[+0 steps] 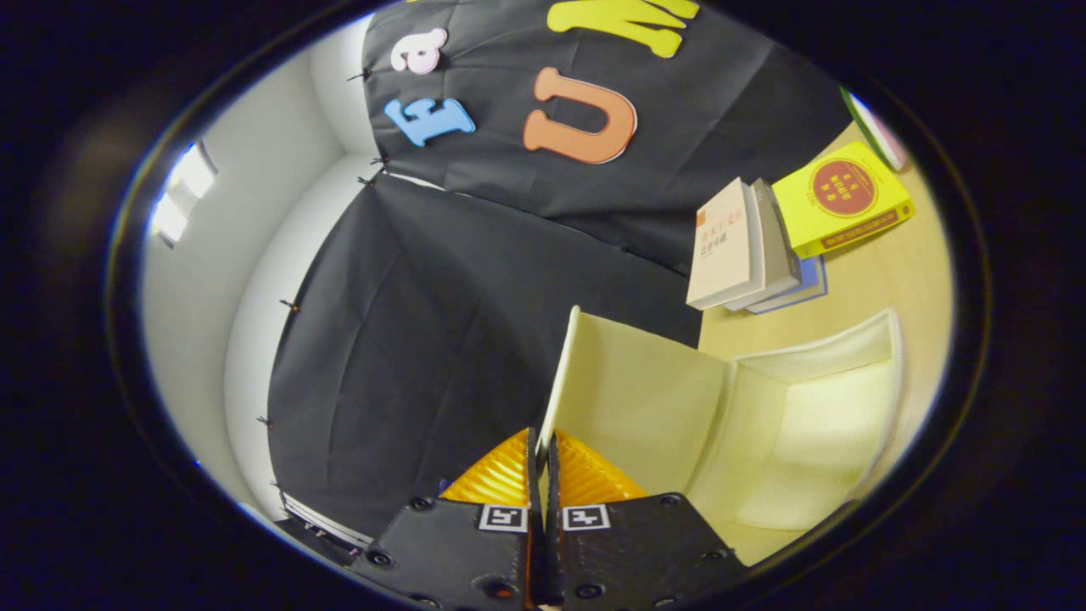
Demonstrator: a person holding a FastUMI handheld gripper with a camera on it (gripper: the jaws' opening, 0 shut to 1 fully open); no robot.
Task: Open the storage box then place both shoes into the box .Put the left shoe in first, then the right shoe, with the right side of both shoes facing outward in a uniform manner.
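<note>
Claw (pixel 543 450) closed, both fingers pinching thin edge of lid (pixel 632 399) of pale storage box (pixel 814 424); view tilted. Lid swung up and standing wide, box interior exposed and empty. Grip at lid's free edge judged to give leverage for opening. Box rests on wooden bench (pixel 899 271); books (pixel 764 246) lie beyond box, well apart. Opening step appears nearly complete; shoes not yet placed.

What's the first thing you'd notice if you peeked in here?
The gripper, its two fingers pinched shut on the thin edge of the pale storage box's lid, with the open box beside it. Beyond the box, a bright yellow book lies by some leaning books.
</note>
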